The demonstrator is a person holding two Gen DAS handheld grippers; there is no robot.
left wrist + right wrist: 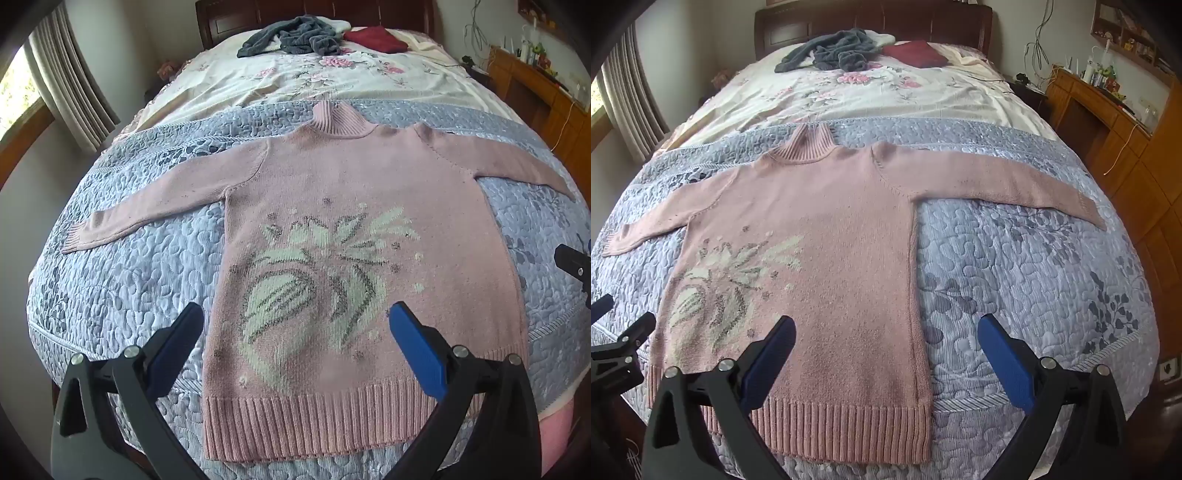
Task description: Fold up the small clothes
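- Sweater point(332, 206) lies flat and face up across the near end of the bed point(122, 295), hem at the near edge, collar toward the headboard, both sleeves spread out to the side edges.
- Left tool point(295, 343) hovers over the hem with its jaws wide and nothing between them; right tool point(886, 354) is likewise wide and empty, above the sweater's right hem corner.
- Nothing is folded yet, so I judge the step in hand to be the first fold, most likely bringing a sleeve in across the body.
- To do it well I would pinch each sleeve near its cuff point(75, 236) (the knit looks thick and should hold a crease poorly), lift it clear of the quilt and lay it straight so the side seams stay parallel.
- Risk as I see it: dragging the knit could bunch the body.
- I can read no brand, label or writing; the only marking is the pale leaf pattern point(314, 280).
- Grey clothing point(295, 37) and a dark red garment point(375, 38) sit near the headboard.
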